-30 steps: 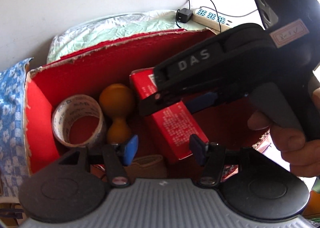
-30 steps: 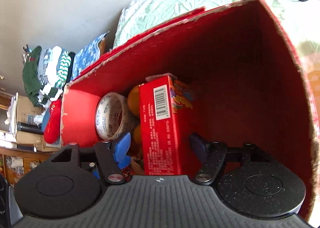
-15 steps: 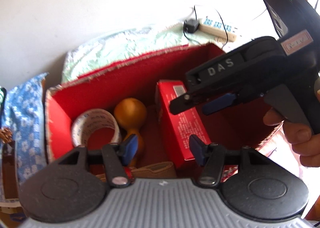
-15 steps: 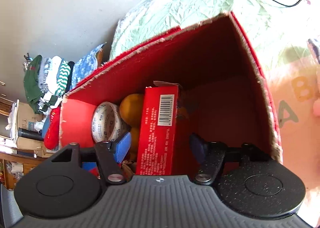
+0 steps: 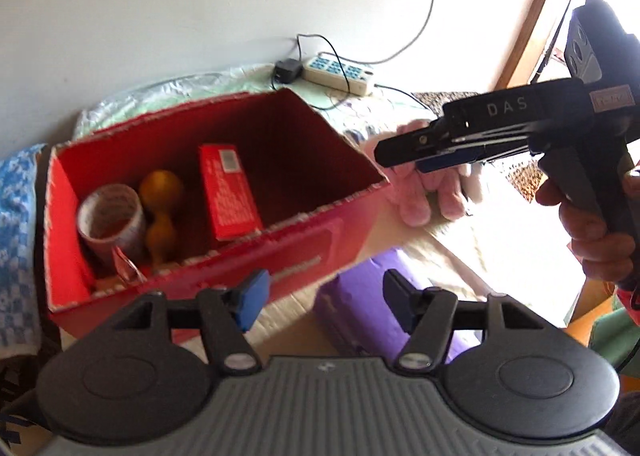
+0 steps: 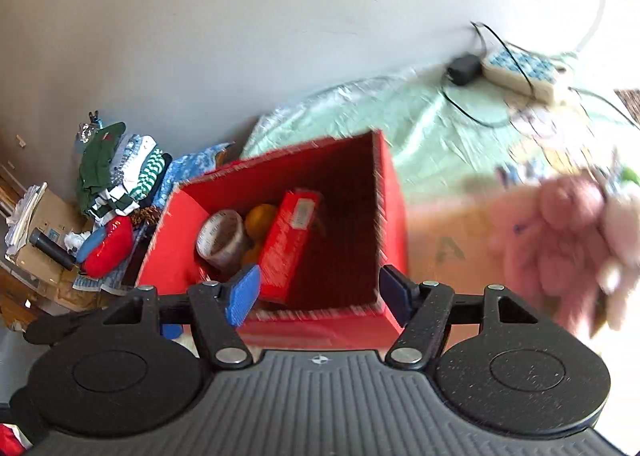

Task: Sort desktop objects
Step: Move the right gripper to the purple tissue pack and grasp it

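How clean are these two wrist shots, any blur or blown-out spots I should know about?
Left wrist view: the red box is fairly sharp, but window light at right washes out the pink plush toy. Right wrist view: motion blur smears that toy and the power strip; the box rim shows streaking. Both bend straight edges, fisheye style.

We see a red box (image 5: 304, 244) ahead of our tongs, holding a red carton (image 5: 228, 192), orange gourd (image 5: 160, 208), whitish tape roll (image 5: 112, 216). Right of it a pink plush (image 6: 560, 240); nearer, a purple roll (image 5: 360, 316). Mint-green cloth (image 6: 420, 136) behind.
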A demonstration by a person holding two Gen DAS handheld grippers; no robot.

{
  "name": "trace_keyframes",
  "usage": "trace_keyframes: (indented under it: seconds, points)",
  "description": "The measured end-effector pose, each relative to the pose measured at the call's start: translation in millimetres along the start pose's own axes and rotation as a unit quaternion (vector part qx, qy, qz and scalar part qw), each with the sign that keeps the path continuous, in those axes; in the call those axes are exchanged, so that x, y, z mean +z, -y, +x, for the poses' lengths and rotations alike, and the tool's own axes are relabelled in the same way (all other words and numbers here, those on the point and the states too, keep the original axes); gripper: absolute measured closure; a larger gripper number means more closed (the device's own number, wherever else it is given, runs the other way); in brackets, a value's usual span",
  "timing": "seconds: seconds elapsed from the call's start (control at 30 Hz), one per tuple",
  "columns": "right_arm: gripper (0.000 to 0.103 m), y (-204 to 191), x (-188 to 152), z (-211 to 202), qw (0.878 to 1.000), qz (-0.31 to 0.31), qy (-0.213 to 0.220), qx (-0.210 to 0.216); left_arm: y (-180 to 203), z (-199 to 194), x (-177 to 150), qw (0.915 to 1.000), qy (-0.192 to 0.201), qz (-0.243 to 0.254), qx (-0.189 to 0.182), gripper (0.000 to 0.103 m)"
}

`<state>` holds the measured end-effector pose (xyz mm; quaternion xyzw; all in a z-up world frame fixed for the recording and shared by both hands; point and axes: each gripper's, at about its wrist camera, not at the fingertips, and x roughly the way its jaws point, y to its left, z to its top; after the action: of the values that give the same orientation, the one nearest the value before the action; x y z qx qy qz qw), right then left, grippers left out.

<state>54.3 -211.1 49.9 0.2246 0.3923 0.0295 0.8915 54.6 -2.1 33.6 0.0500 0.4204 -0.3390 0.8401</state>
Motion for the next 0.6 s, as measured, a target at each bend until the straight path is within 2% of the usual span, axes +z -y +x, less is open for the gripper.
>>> trace_keyframes:
  seconds: [0.17,0.27,0.4,0.47,0.53,0.6]
  points:
    - [0.034,37,-31,5,0.998,0.045,-0.051,-0.009,20,32,-28,0.9982,-0.051,-0.017,-0.027,0.037]
    - [0.034,44,-49,10,0.996,0.032,-0.075,-0.030,23,52,-39,0.9962,-0.076,-0.033,-0.026,0.037]
    - [0.035,48,-70,18,0.993,0.020,-0.111,-0.019,27,64,-46,0.9936,-0.092,-0.063,-0.019,0.037]
    - [0.034,48,-75,20,0.993,0.015,-0.114,-0.016,23,67,-48,0.9915,-0.096,-0.086,-0.020,0.034]
    - [0.034,49,-78,23,0.993,0.013,-0.118,-0.012,21,66,-48,0.9892,-0.097,-0.108,-0.021,0.022]
    - [0.034,50,-79,25,0.992,0.014,-0.122,-0.006,21,66,-48,0.9877,-0.095,-0.123,-0.017,0.016]
